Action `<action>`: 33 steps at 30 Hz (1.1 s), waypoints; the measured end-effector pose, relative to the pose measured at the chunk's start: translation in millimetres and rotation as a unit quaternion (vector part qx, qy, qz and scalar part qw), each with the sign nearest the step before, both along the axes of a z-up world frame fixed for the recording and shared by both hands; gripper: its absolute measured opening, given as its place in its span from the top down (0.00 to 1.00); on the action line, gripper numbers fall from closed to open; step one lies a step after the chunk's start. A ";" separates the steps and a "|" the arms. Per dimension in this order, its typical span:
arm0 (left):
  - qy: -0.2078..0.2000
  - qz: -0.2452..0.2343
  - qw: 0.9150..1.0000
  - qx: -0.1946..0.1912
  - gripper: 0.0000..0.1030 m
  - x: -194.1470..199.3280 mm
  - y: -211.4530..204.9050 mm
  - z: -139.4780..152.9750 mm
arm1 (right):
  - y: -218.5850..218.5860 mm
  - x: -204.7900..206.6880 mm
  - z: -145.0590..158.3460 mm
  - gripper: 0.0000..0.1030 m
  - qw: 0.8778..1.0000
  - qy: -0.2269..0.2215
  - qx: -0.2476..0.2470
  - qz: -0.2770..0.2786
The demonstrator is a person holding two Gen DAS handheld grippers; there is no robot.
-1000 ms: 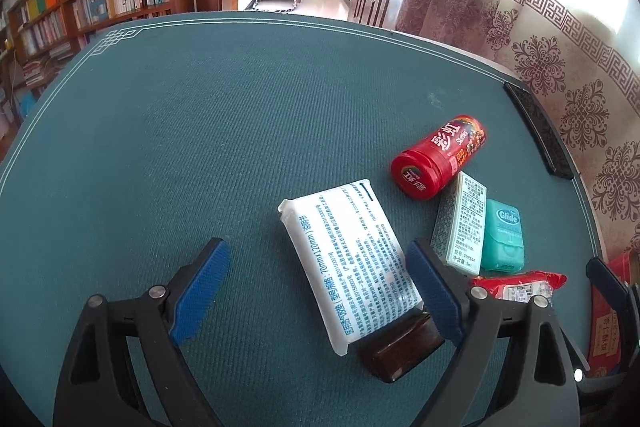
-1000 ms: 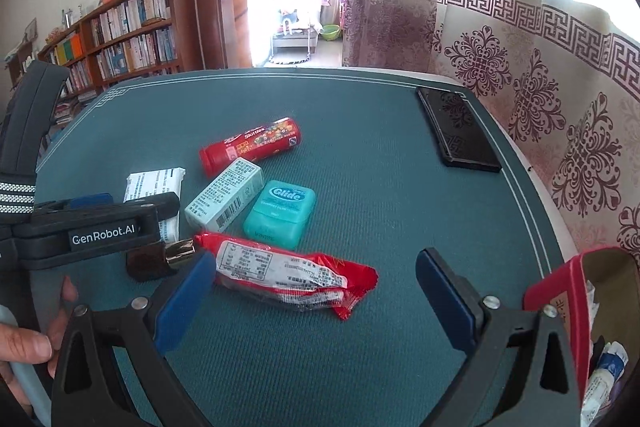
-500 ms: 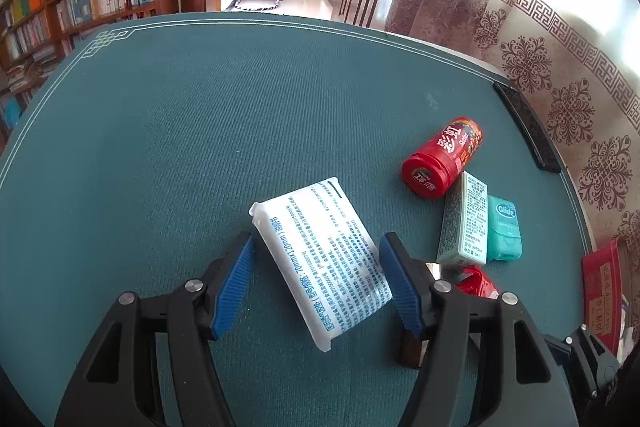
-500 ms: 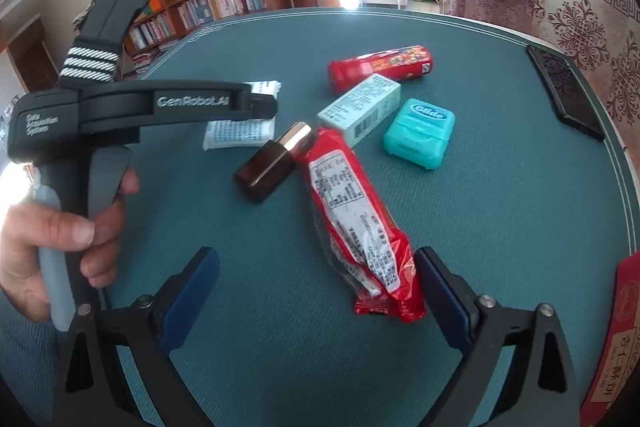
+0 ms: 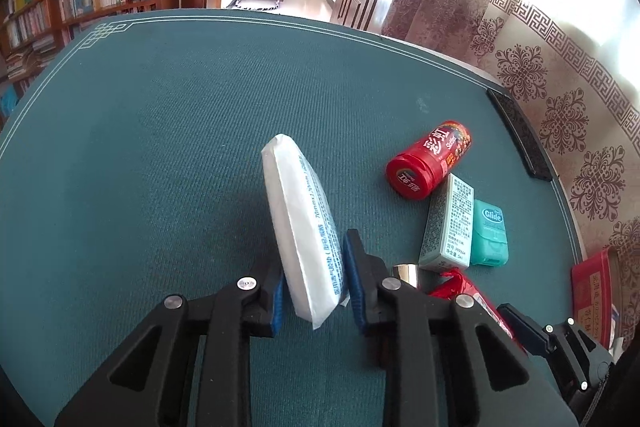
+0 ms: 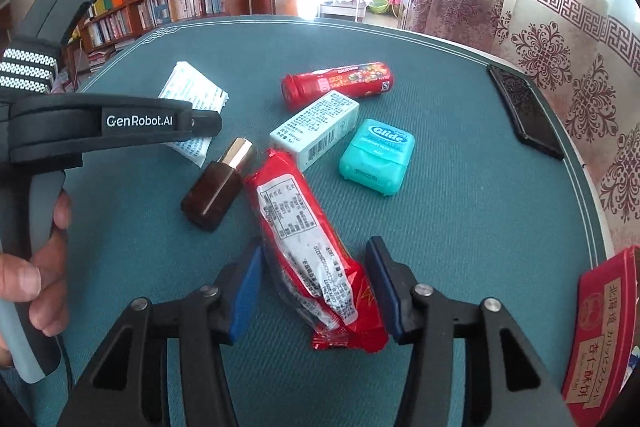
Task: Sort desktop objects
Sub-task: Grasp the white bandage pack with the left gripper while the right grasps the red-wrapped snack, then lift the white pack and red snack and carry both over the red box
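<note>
Both tongs (image 5: 314,291) (image 6: 314,287) closing on packets, table edge (image 6: 592,211) near.

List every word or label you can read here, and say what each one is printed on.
"Glide": teal floss case.
"GenRobot.AI": left gripper, seen from the right wrist.
"Skittles": red tube.
White packet, pale box, red wrapper, red box: print too small, or not readable to me.

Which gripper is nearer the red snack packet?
Right. The right gripper straddles the red snack packet, jaws closing; the left gripper grips the white tissue pack beside it.
</note>
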State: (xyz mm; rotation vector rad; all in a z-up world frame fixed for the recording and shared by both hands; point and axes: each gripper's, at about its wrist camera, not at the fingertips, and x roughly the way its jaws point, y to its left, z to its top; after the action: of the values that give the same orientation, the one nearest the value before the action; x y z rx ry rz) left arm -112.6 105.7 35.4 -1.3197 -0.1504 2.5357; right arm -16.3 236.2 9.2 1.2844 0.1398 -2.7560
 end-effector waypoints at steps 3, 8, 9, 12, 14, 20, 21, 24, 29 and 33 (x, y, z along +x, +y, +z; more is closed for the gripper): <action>-0.006 -0.001 1.000 0.016 0.80 -0.7 -2.3 -0.6 | -4.0 0.5 -0.5 0.51 1.000 0.005 0.000 0.001; 0.000 -0.007 0.999 0.043 0.80 -0.3 -6.5 5.7 | -4.6 8.6 1.1 0.64 1.000 0.011 -0.002 -0.002; 0.004 -0.009 0.999 0.050 0.80 1.0 -7.7 8.6 | -3.8 10.8 1.4 0.65 1.000 0.011 -0.006 -0.004; 0.011 -0.016 0.997 0.076 0.80 1.2 -12.0 16.4 | 1.1 18.4 4.4 0.67 0.999 0.011 -0.027 -0.013; 0.010 -0.018 0.995 0.094 0.80 -0.6 -16.0 19.2 | 7.0 23.9 8.1 0.69 0.999 0.015 -0.044 -0.022; 0.003 -0.023 0.991 0.133 0.80 -3.3 -20.6 24.7 | 24.5 48.5 24.8 0.69 0.994 0.038 -0.086 -0.059; 0.006 -0.026 0.991 0.134 0.80 -1.5 -18.9 26.9 | 26.5 51.6 28.1 0.69 0.993 0.044 -0.090 -0.063; 0.020 -0.041 0.990 0.131 0.80 5.2 -10.0 36.1 | 33.2 58.7 36.3 0.69 0.991 0.058 -0.096 -0.077; 0.056 -0.067 0.990 0.108 0.80 25.3 9.8 54.7 | 48.7 76.6 49.0 0.69 0.985 0.082 -0.103 -0.107; 0.079 -0.083 0.989 0.093 0.80 40.6 24.9 66.1 | 65.1 92.6 56.7 0.69 0.981 0.100 -0.097 -0.136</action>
State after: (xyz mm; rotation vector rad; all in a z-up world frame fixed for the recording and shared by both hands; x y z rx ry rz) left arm -72.1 130.6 101.5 -1.0141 -0.2289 2.4068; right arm 76.2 301.3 65.9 1.0465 -0.3071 -3.0291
